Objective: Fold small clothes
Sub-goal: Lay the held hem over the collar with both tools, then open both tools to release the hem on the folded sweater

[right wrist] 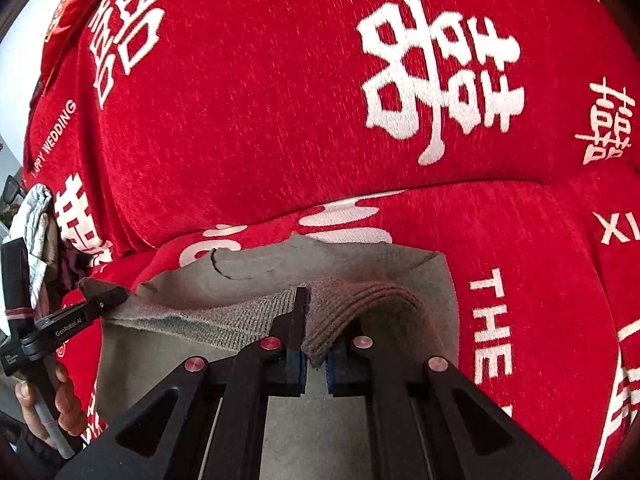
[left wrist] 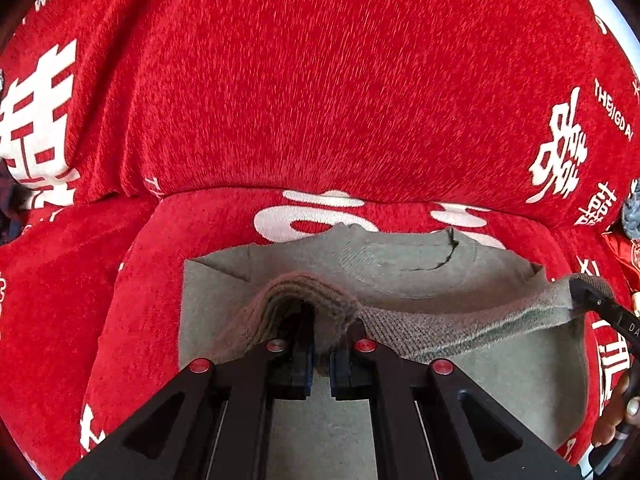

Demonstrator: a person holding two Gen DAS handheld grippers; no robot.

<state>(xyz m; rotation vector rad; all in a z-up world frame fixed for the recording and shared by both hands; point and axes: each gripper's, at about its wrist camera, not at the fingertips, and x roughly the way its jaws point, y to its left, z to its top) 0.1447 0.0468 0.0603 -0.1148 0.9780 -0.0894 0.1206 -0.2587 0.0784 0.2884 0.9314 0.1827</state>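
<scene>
Sweater (left wrist: 500, 384), one, grey-green knit, lies flat on a red cover (left wrist: 320, 80) printed with white characters. Its ribbed hem is lifted off the sweater body and stretched in a sagging line between two grippers. Left gripper (left wrist: 320, 360): jaws narrow, pinched on the left hem corner, knit bunched over the tips. Right gripper (right wrist: 316, 356): jaws narrow, clamped on the right hem corner the same way. Each gripper also shows in the other's view at the far end of the hem, with a hand (right wrist: 60, 404) on its handle. Neckline (left wrist: 436, 256) sits at the sweater's far edge, close to the seam where the cover rises into a backrest; a sleeve looks folded in at the far left corner. Cover lies bare on both sides of the sweater and across the whole backrest beyond it. Crumpled grey fabric (right wrist: 36, 220), one piece, sits well off the sweater's left side at the cover edge.
</scene>
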